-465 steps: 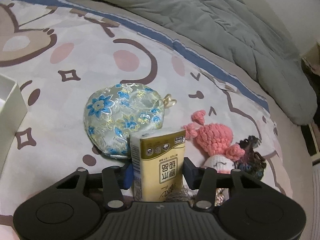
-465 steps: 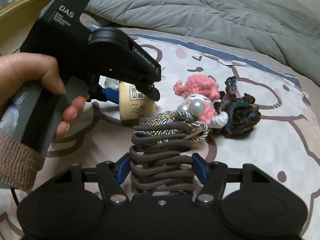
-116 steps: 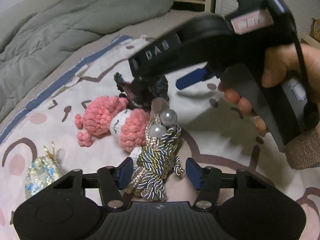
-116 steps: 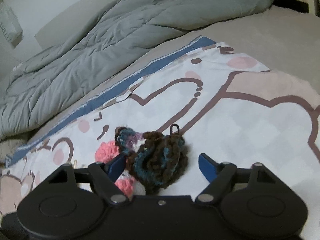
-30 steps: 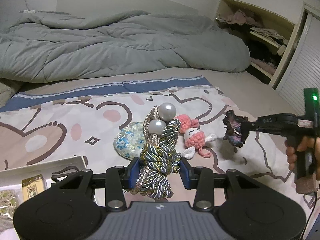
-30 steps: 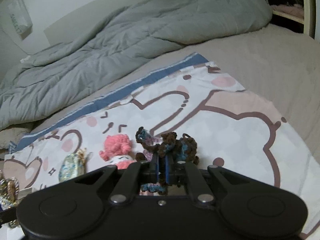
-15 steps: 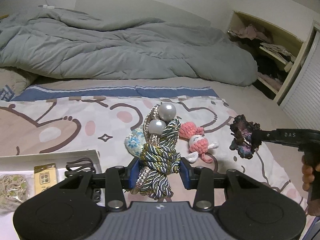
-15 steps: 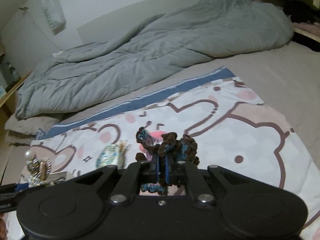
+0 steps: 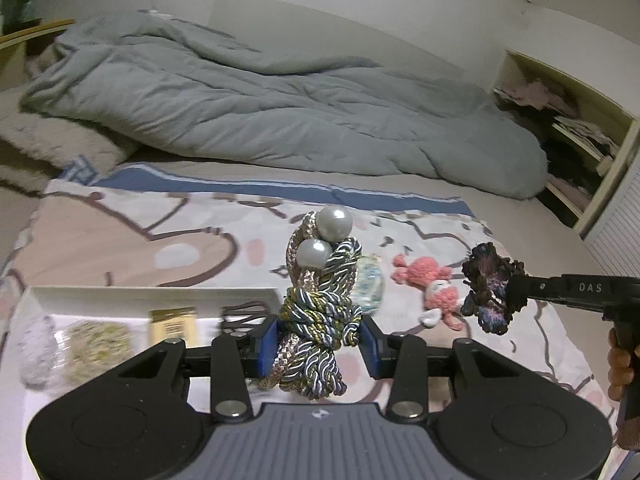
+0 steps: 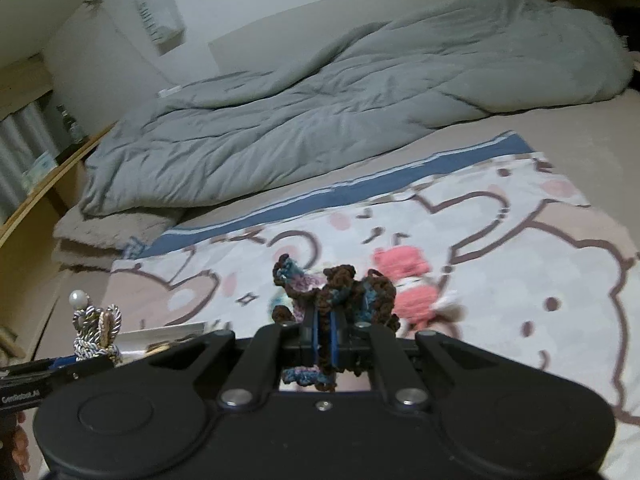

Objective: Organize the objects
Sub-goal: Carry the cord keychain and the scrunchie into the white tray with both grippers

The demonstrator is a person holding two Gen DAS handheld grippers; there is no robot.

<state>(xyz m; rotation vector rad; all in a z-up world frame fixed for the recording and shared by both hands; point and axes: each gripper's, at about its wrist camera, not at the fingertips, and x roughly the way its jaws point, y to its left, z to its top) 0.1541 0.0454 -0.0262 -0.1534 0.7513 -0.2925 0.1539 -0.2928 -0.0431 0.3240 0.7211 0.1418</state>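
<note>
My left gripper [image 9: 316,344] is shut on a braided silver-gold cord knot [image 9: 318,312] topped by two pearls, held above the bed near a white box [image 9: 152,293]. The same cord knot [image 10: 96,334] shows at the left in the right wrist view. My right gripper [image 10: 326,340] is shut on a dark brown-blue crocheted piece [image 10: 344,292]; this crocheted piece [image 9: 490,288] hangs in the air at the right in the left wrist view. A pink crocheted doll [image 9: 434,292] and a blue floral pouch [image 9: 370,284] lie on the printed sheet.
The white box holds a yellow packet [image 9: 174,324], a pale woven item [image 9: 98,344] and a dark coiled piece [image 9: 244,314]. A grey duvet [image 9: 280,120] fills the back of the bed. Shelves [image 9: 568,128] stand at the right. A hand [image 9: 622,364] grips the right tool.
Both grippers have swung left with their loads. The white box has come further into the left wrist view, and the doll and pouch have slid right.
</note>
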